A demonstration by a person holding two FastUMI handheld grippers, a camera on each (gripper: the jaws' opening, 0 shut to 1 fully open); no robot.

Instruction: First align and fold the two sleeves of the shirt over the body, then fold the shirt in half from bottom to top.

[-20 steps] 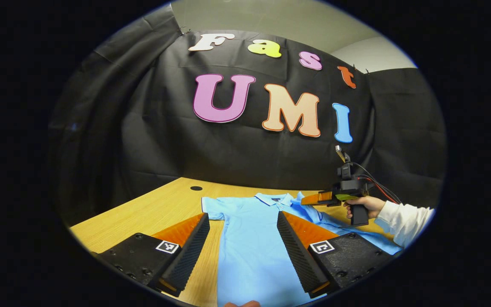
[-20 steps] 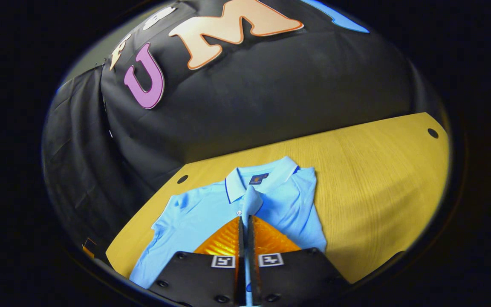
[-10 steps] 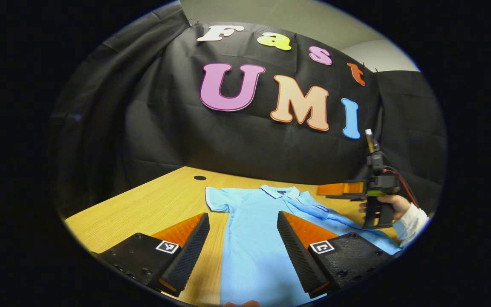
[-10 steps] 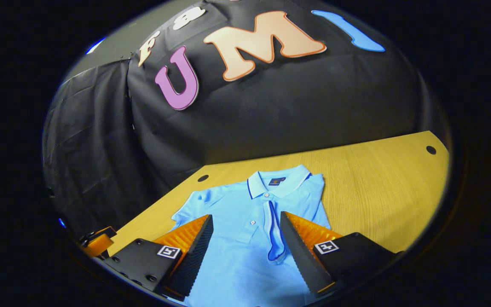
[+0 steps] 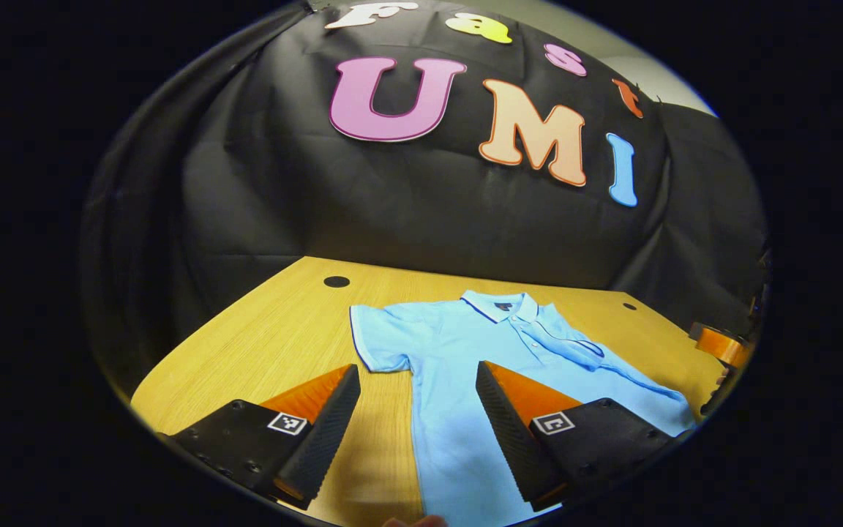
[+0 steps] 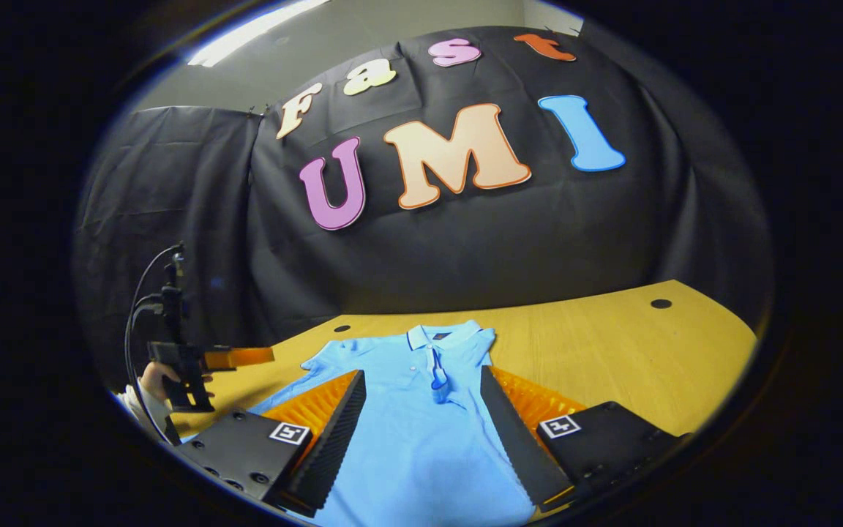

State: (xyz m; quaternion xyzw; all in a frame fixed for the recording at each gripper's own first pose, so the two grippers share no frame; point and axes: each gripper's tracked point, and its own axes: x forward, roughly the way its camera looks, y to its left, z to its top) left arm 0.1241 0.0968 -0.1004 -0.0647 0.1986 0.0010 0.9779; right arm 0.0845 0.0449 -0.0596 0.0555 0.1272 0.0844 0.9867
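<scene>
Both claws, left claw [image 5: 416, 432] and right claw [image 6: 421, 432], gape empty above the shirt [image 6: 421, 410] (one sleeve folded).

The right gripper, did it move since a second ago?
Yes. The right gripper let go of the sleeve and pulled back from the shirt; its fingers stand open and the collar looks farther off.

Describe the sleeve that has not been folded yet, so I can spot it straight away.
On the wooden table lies a light blue polo shirt, collar toward the black cloth wall. The unfolded sleeve sticks out flat onto bare wood, while the other sleeve lies across the chest.
</scene>
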